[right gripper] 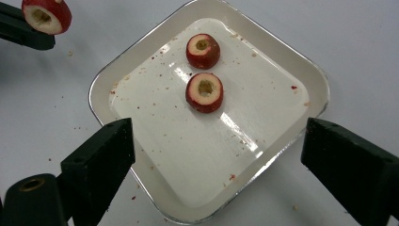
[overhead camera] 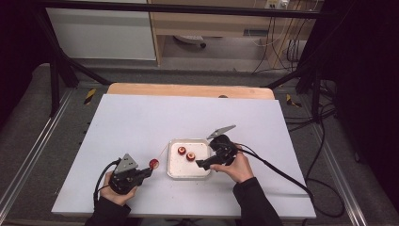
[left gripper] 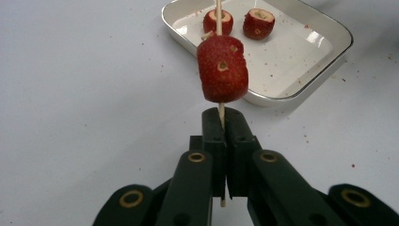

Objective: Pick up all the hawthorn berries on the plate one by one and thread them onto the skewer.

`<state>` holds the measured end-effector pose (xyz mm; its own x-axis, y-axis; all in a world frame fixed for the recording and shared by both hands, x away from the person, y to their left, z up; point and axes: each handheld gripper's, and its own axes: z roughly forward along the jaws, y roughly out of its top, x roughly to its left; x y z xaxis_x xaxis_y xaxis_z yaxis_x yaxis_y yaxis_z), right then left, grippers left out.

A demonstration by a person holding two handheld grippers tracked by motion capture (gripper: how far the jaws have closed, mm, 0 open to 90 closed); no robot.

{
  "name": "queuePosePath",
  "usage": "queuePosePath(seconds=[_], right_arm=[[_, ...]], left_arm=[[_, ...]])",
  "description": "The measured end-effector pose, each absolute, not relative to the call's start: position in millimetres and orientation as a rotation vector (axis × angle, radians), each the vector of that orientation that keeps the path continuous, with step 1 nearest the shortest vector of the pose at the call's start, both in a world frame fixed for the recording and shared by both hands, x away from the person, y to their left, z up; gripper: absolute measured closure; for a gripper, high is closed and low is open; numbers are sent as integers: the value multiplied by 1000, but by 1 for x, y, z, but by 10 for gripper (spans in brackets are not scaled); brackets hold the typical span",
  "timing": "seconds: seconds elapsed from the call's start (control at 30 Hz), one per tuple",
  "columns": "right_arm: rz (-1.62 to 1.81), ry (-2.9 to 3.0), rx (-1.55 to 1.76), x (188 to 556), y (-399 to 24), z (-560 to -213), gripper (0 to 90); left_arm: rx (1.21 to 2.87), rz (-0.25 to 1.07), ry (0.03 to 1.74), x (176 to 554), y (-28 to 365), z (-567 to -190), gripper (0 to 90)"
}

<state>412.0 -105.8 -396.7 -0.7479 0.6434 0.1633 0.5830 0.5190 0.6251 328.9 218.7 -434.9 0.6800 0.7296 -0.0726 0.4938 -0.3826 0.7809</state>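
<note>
My left gripper [left gripper: 221,117] is shut on a thin wooden skewer [left gripper: 218,14] that runs up through a red cored fruit [left gripper: 222,69] just past the jaw tips. In the high view that gripper [overhead camera: 147,171] sits left of the white tray [overhead camera: 188,170], with the skewered fruit [overhead camera: 154,164] near the tray's left rim. Two more cored red fruits [right gripper: 203,51] [right gripper: 204,92] lie side by side in the tray [right gripper: 197,160]. My right gripper [right gripper: 219,136] hovers over the tray's near side with its jaws wide apart and nothing between them.
The tray sits on a white sheet [overhead camera: 141,122] that covers a wooden table [overhead camera: 188,89]. Red crumbs dot the tray and the sheet around it. Cables [overhead camera: 282,172] trail off to the right. Black frame bars [overhead camera: 61,70] stand at the far corners.
</note>
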Motion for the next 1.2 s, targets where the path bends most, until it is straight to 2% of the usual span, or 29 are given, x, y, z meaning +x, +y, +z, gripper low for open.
queuePosePath(seconds=[0.27, 0.57, 0.93, 1.2], right_arm=[[866, 2776, 997, 433, -76, -391, 207], [780, 2850, 1053, 455, -53, -400, 335], [742, 2901, 1207, 468, -49, -413, 501], [739, 2918, 1253, 470, -48, -416, 573]], left_arm=[[2077, 351, 946, 329, 221, -439, 882], [2073, 344, 956, 330, 222, -440, 882], [2073, 344, 952, 329, 221, -440, 882], [2075, 345, 953, 330, 221, -440, 882]])
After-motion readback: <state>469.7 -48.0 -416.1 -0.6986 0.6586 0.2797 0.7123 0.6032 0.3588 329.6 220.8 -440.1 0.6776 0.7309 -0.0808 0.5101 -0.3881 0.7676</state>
